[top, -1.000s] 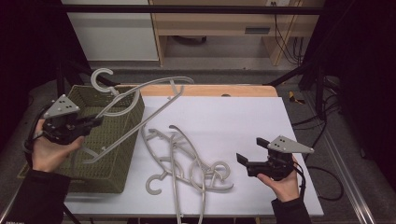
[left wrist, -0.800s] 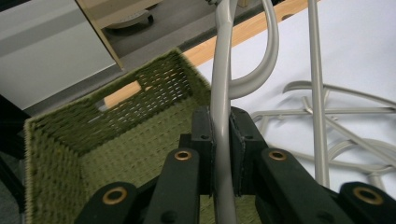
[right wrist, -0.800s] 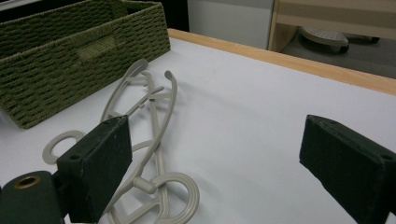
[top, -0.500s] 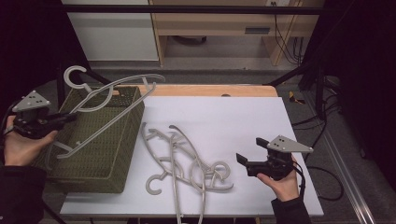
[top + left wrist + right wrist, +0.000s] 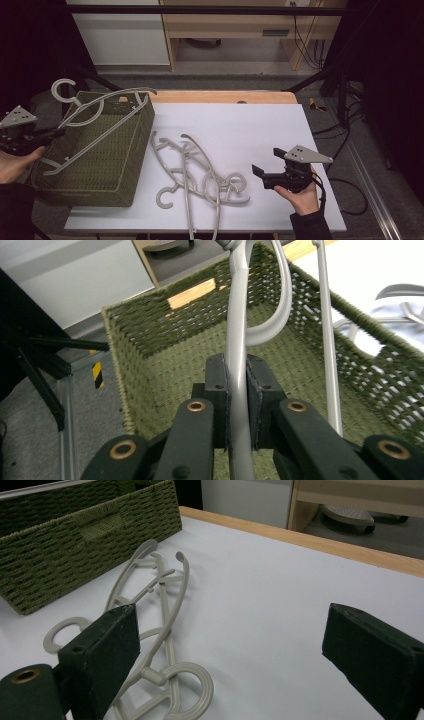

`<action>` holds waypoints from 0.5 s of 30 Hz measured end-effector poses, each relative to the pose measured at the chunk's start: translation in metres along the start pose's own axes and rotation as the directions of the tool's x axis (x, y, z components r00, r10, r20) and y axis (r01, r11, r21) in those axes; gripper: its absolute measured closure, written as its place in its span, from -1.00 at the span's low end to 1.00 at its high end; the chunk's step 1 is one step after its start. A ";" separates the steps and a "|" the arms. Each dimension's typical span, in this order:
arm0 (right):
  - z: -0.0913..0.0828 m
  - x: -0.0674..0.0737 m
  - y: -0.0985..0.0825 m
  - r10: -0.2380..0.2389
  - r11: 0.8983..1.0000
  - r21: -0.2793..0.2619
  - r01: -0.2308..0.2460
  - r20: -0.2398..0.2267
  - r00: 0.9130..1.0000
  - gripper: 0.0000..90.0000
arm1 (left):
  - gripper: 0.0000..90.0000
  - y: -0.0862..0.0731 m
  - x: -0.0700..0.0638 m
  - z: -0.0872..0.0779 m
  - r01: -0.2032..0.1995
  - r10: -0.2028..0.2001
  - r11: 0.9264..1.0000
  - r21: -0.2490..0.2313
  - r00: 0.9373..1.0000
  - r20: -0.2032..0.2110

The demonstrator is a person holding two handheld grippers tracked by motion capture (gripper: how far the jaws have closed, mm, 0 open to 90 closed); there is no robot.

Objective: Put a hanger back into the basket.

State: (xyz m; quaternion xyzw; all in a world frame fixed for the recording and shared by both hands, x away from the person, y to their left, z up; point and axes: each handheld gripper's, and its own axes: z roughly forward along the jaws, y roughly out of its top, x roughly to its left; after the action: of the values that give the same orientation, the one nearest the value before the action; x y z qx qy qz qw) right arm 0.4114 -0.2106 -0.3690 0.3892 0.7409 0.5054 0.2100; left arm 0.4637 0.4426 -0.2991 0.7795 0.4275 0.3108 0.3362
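Left hand-held gripper (image 5: 235, 405) clamped on grey hanger (image 5: 95, 127), held tilted over green woven basket (image 5: 120, 185) at bench (image 5: 260, 125) left edge. Right hand-held gripper (image 5: 230, 655) wide apart, holding nothing, hovering beside hanger pile (image 5: 200, 175) on bench. Risk: hook or lower bar snagging basket rim on lowering, tipping basket; thin grip may let hanger swivel. Versus half a second back: hanger dropped lower and shifted over basket; right side unchanged.

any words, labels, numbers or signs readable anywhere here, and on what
None: no readable text in any view.
The held hanger, the green woven basket and the hangers on the table carry no print.
A yellow-and-black striped marking on the floor frame bears no words.
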 end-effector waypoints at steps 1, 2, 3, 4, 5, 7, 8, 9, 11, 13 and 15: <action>0.000 0.000 0.000 -0.003 1.000 0.007 0.004 -0.003 1.000 -0.81 | 0.81 -0.002 0.002 0.000 0.006 -0.006 1.000 -0.003 1.000 -0.004; 0.000 0.000 0.000 -0.007 1.000 0.006 0.007 -0.002 1.000 -0.81 | 0.81 -0.003 0.003 0.000 0.011 -0.011 1.000 -0.004 1.000 -0.006; 0.001 0.000 0.000 -0.002 1.000 0.006 0.002 0.002 1.000 -0.81 | 0.81 -0.005 0.005 0.000 0.013 -0.013 1.000 -0.005 1.000 -0.010; 0.001 0.000 -0.001 -0.001 1.000 0.005 0.001 0.003 1.000 -0.81 | 0.81 -0.006 0.007 0.001 0.015 -0.015 1.000 -0.004 1.000 -0.012; 0.001 0.000 -0.001 0.001 1.000 0.005 -0.001 0.002 1.000 -0.81 | 0.81 -0.008 0.008 0.001 0.014 -0.014 1.000 -0.002 1.000 -0.017; 0.002 -0.001 -0.001 -0.002 1.000 0.007 0.002 0.002 1.000 -0.81 | 0.81 -0.010 0.011 0.001 0.016 -0.016 1.000 0.003 1.000 -0.021; 0.002 -0.001 -0.001 -0.004 1.000 0.011 0.004 0.000 1.000 -0.81 | 0.81 -0.012 0.012 0.002 0.015 -0.014 1.000 0.011 1.000 -0.026; 0.002 -0.001 -0.001 -0.003 1.000 0.011 0.003 -0.001 1.000 -0.81 | 0.81 -0.013 0.014 0.002 0.014 -0.014 1.000 0.014 0.999 -0.029; 0.002 -0.001 -0.001 -0.005 1.000 0.013 0.005 0.002 1.000 -0.81 | 0.81 -0.015 0.016 0.004 0.014 -0.014 1.000 0.025 0.999 -0.035; 0.003 -0.001 -0.001 -0.004 1.000 0.013 0.004 0.002 1.000 -0.81 | 0.81 -0.016 0.017 0.006 0.014 -0.013 0.999 0.034 0.999 -0.041; 0.003 -0.001 -0.001 -0.003 1.000 0.011 0.003 0.003 1.000 -0.81 | 0.81 -0.018 0.019 0.008 0.019 -0.017 0.999 0.046 0.999 -0.047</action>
State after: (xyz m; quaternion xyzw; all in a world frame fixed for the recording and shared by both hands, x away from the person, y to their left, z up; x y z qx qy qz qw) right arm 0.4136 -0.2103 -0.3715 0.3901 0.7439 0.5004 0.2097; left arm 0.4704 0.4642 -0.3144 0.7758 0.4494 0.3159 0.3105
